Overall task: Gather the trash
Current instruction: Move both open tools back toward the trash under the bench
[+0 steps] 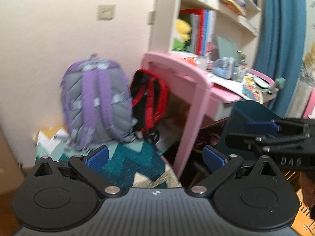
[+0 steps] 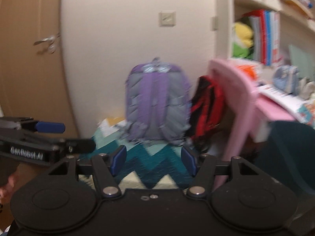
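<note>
Soft, even indoor light fills both views, warm on the cream wall (image 1: 59,39), with no hard shadows or glare. Motion blur smears nearly everything beyond the gripper bodies: the purple backpack (image 1: 96,102) has feathered edges in the left wrist view and is blurrier still in the right. The books on the shelves (image 1: 202,31) are unreadable. The space under the pink desk (image 1: 189,82) falls into dim shadow. Fisheye distortion bows the door (image 2: 29,59) and darkens the frame corners.

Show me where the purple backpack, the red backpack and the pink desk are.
purple backpack (image 2: 157,102): right wrist view, its back panel.
red backpack (image 1: 150,98): left wrist view, its strap.
pink desk (image 1: 196,82): left wrist view, its side frame.
</note>
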